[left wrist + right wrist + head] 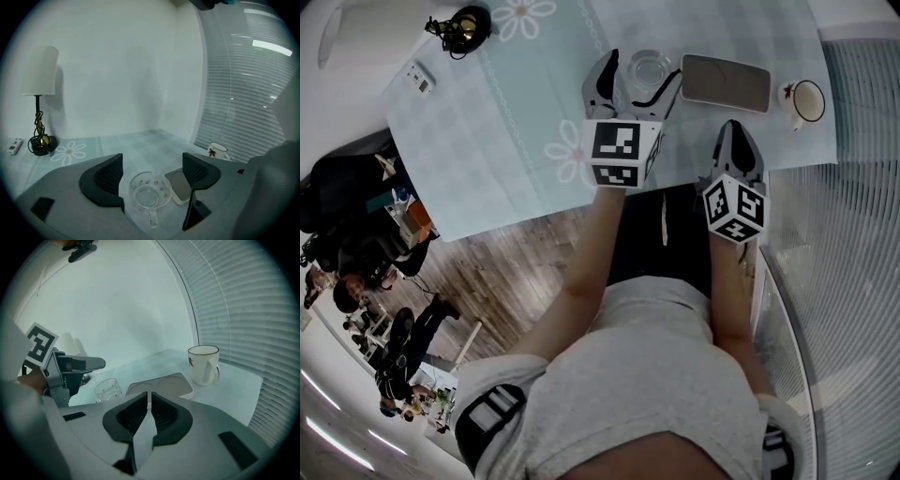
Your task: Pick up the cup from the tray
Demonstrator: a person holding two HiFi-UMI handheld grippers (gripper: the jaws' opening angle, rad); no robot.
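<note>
left tool (151,172) apart, glass cup (147,191) between | right tool (149,401) together (its view alone shows tray (161,384) recesses)

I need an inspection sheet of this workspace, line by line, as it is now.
Surface: checked cloth with daisies on a white table.
Job's things: glass cup stands beside the tray, not on it; tray bare.
Clutter: white mug, remote, lamp.
Grippers: left gripper open around the cup, not touching; right gripper shut, empty.
Cables: lamp cord bunched at its base.
Surroundings: blinds, white wall, people beyond the table.
</note>
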